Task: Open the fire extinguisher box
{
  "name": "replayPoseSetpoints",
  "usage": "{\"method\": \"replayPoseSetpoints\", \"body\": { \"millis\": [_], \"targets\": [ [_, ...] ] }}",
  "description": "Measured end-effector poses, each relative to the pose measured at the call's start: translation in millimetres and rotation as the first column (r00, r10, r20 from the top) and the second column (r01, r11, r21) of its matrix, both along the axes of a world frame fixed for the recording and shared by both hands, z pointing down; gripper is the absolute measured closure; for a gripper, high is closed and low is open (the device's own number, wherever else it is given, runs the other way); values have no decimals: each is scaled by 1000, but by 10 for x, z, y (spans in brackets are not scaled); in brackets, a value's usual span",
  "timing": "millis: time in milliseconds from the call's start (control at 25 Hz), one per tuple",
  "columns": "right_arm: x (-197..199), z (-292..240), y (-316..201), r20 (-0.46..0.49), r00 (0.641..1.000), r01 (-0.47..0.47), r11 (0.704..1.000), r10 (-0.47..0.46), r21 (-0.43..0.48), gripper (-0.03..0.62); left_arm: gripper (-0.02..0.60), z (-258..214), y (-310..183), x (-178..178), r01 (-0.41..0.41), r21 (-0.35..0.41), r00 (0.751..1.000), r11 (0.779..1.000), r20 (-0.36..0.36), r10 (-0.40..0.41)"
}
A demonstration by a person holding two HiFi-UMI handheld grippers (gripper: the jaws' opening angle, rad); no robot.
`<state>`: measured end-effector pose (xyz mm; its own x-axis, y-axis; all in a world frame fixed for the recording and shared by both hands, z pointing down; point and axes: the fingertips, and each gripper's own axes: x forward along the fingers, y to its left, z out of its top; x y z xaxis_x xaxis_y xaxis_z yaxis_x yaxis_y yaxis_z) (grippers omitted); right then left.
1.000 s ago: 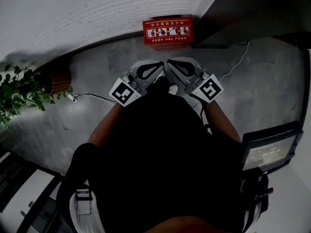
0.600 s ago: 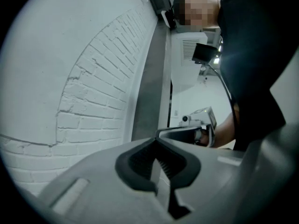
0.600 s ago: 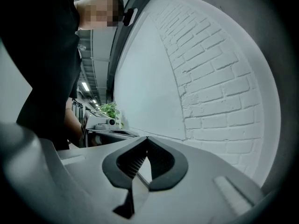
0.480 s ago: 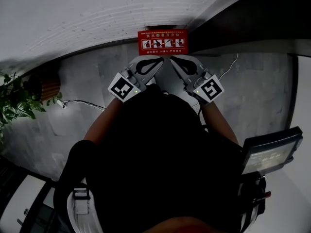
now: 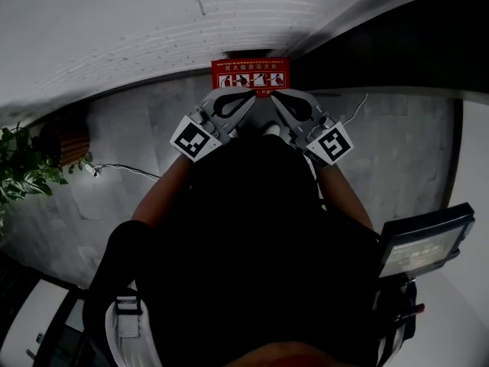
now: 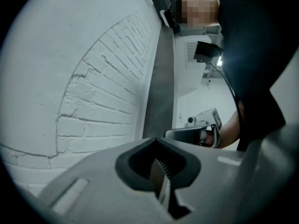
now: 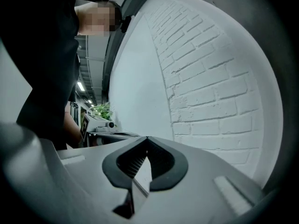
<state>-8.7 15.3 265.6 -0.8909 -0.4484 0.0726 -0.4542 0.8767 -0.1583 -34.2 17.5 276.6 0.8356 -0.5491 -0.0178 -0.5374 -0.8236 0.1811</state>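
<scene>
Facing the red rectangular fire extinguisher box (image 5: 250,75) with its white pictogram label, bring the left gripper (image 5: 249,98) and right gripper (image 5: 276,98), both pressed together, empty and just short of it, to its lid edge before spreading either.

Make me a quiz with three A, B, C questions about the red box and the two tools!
1. Where is the red rectangular box?
A. on a shelf
B. at the foot of the white brick wall
C. inside a tool

2. How many tools point toward it?
A. one
B. two
C. three

3. How are the right tool's jaws?
A. shut, empty
B. wide open
C. clamped on a cable

Answers:
1 B: the box stands where floor meets wall.
2 B: the left tool and the right tool both show in the head view.
3 A: its jaws meet with nothing between.
</scene>
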Motion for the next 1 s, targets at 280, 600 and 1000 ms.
{"method": "replayPoseSetpoints", "body": {
  "millis": [280,600,1000],
  "targets": [
    [343,43,-277,12,996,83,997,-83,3,586,580,97,-236,321,102,-20,994,995,33,-102],
    [490,226,-470,87,976,202,978,-198,-40,586,580,238,-453,569,235,-42,970,971,74,-232],
    [296,830,-651,55,990,137,986,-132,-95,585,580,865,-558,459,250,-120,966,961,97,-239]
  ]
}}
